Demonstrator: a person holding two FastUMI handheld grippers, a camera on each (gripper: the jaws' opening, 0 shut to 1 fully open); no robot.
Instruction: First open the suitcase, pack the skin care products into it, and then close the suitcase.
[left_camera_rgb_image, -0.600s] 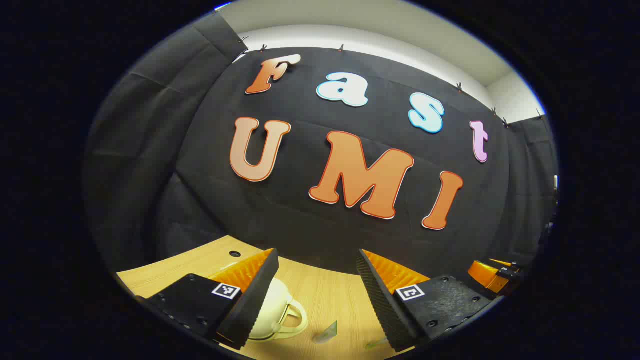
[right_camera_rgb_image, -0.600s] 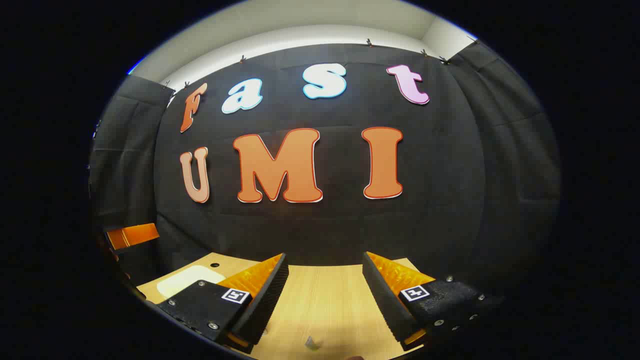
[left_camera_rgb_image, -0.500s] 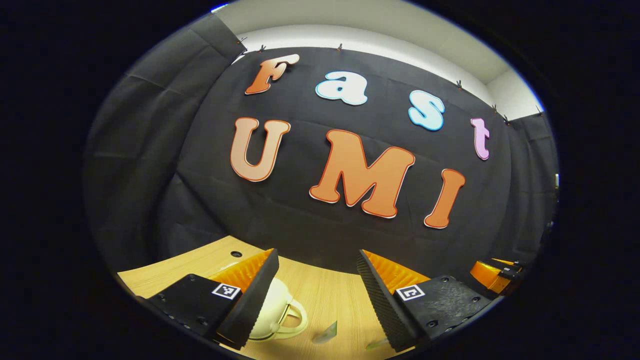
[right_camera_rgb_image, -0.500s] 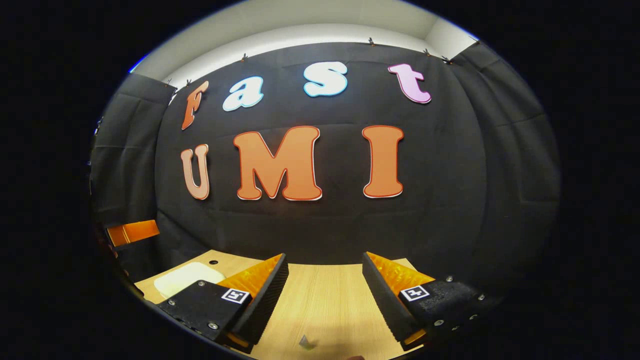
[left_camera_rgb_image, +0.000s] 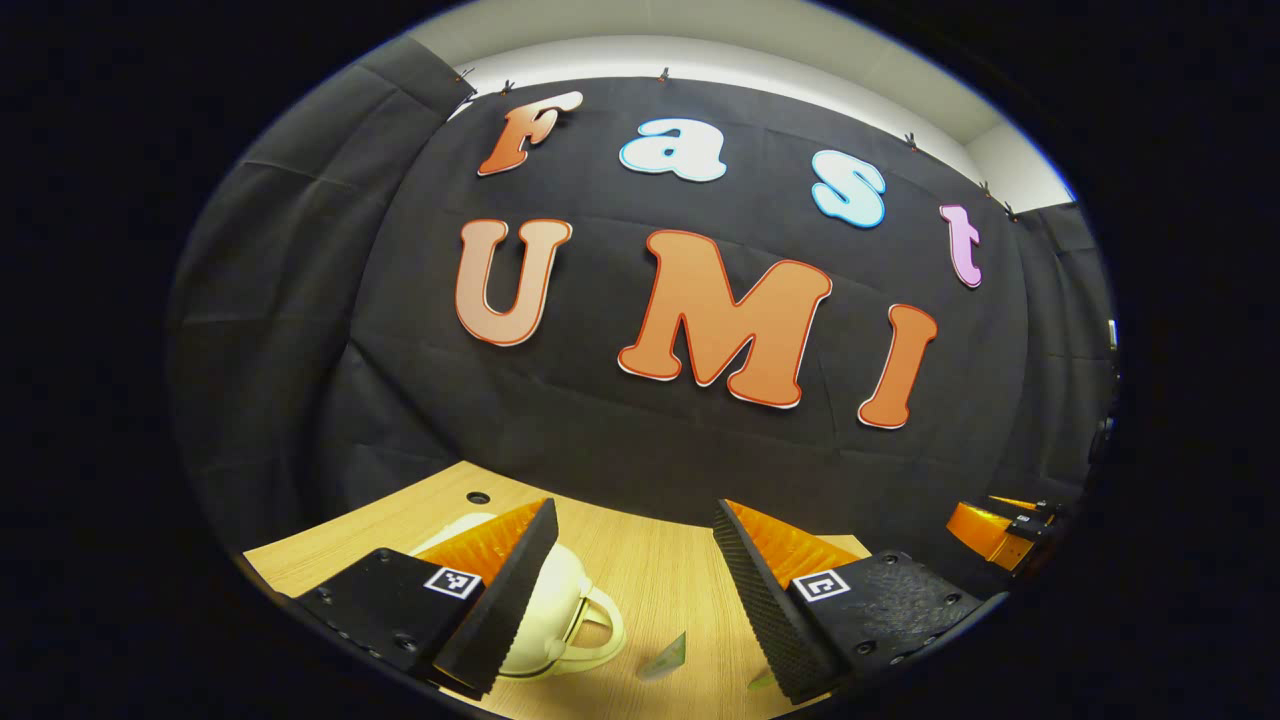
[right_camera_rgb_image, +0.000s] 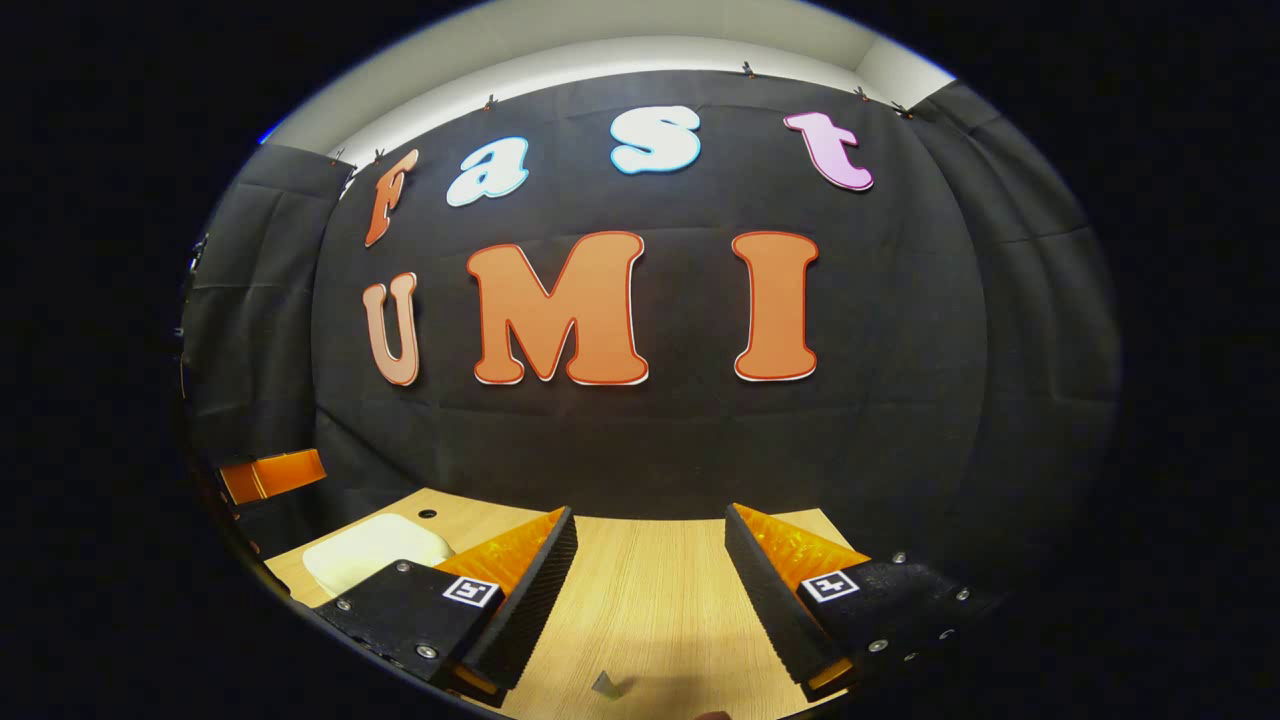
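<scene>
A small cream suitcase (left_camera_rgb_image: 560, 610) with a loop handle lies on the wooden table (left_camera_rgb_image: 650, 565), partly hidden behind my left finger. My left gripper (left_camera_rgb_image: 633, 520) hangs open above the table with nothing between its fingers. A small pale-green sachet (left_camera_rgb_image: 665, 658) lies just in front of it, and the tip of another (left_camera_rgb_image: 760, 680) shows by the right finger. In the right gripper view the suitcase (right_camera_rgb_image: 370, 548) sits at the far left. My right gripper (right_camera_rgb_image: 650, 515) is open and empty, with a small packet (right_camera_rgb_image: 605, 683) on the table below it.
The black cloth wall stands close behind the table's far edge. A round hole (left_camera_rgb_image: 478, 497) is cut in the tabletop near the suitcase. The other gripper shows at the right edge (left_camera_rgb_image: 990, 528) of the left gripper view and at the left edge (right_camera_rgb_image: 270, 474) of the right gripper view.
Both cameras have tipped slightly downward, so the wall has slid up and more of the table and suitcase shows. Both grippers have stayed open.
</scene>
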